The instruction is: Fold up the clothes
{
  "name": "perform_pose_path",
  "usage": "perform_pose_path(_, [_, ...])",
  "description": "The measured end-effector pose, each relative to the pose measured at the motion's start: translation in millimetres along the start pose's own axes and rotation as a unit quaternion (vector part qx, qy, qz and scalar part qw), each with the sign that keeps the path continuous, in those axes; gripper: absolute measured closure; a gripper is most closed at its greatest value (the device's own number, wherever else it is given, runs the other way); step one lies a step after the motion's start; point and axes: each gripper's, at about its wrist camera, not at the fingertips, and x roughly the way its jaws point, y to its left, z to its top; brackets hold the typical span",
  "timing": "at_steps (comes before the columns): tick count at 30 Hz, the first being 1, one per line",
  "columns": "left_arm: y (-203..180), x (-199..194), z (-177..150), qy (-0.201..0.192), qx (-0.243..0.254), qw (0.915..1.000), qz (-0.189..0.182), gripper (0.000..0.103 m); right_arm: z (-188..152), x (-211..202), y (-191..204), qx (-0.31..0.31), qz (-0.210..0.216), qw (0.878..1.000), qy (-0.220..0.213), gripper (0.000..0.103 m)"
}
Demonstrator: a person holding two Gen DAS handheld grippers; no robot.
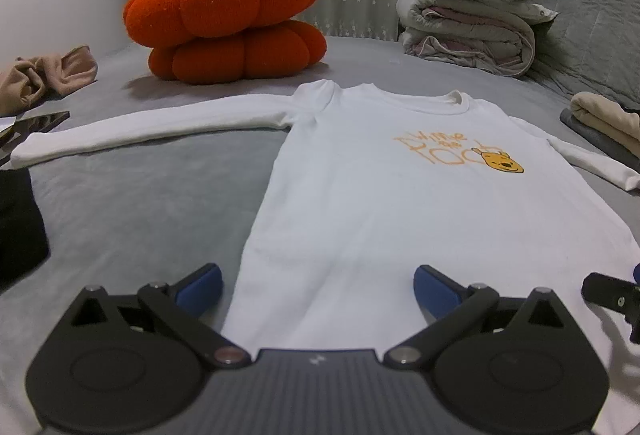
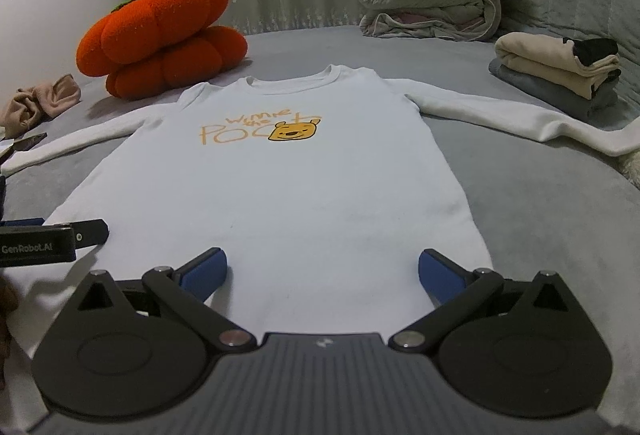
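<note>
Left gripper [image 1: 318, 285] and right gripper [image 2: 323, 269] spread wide, empty, low over hem of white shirt [image 2: 280, 175] lying flat on grey bed [image 2: 540, 203]. Best pinched at both hem corners together, lifted evenly toward neckline [image 2: 296, 81].

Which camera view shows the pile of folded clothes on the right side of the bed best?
The right wrist view: the pile of folded clothes is whole there, beige on grey with a black item on top. In the left wrist view it is cut by the frame's right edge, so only part of the beige and grey layers shows.
</note>
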Motion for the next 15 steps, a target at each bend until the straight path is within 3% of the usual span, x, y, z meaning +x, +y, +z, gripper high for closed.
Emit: perform_pose_path(15, [-0.1,0.4,1.1,0.001,0.002,1.0000,0.001,0.001,1.4,2.1,-1.7,0.011,-0.015,1.000,-0.008,0.000])
